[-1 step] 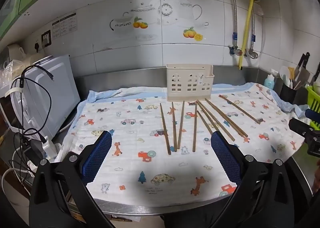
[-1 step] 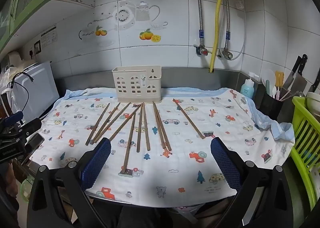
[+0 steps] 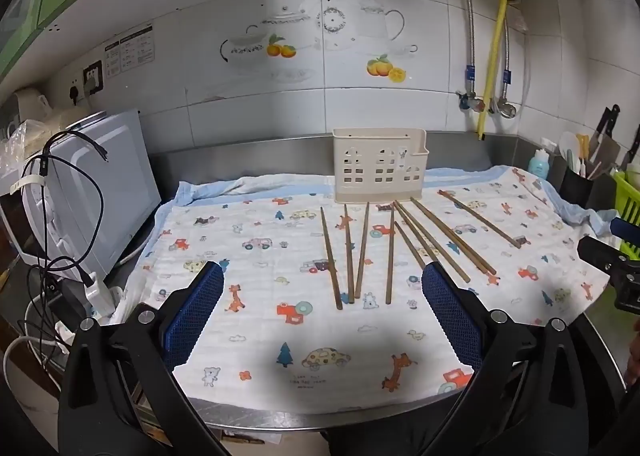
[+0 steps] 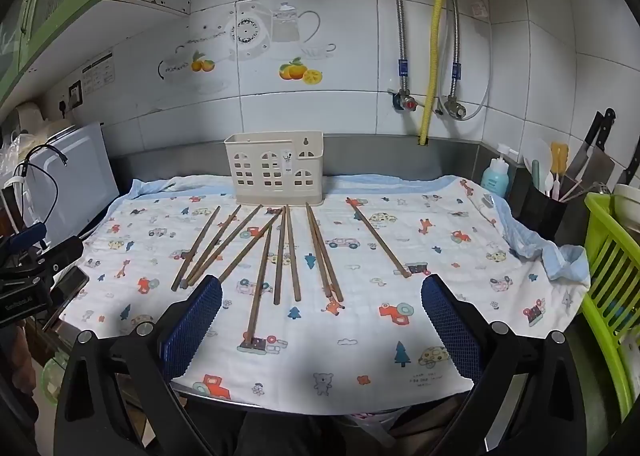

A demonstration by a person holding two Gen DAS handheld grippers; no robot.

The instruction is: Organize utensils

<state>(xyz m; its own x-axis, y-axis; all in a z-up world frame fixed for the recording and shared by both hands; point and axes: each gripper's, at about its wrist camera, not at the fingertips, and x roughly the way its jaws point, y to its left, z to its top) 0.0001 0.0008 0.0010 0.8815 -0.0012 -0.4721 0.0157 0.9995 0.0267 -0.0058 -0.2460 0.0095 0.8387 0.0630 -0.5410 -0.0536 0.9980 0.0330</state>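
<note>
Several brown wooden chopsticks lie spread in a fan on a patterned cloth. A cream plastic utensil holder stands upright behind them at the cloth's far edge. My left gripper is open and empty, held above the near part of the cloth, short of the chopsticks. My right gripper is open and empty, also near the front edge, with chopstick ends between its fingers in the view. One lone chopstick lies apart to the right.
A white appliance with black cables stands at the left. A black pot with utensils and knives and a teal bottle stand at the right, beside a green rack. Tiled wall with pipes lies behind.
</note>
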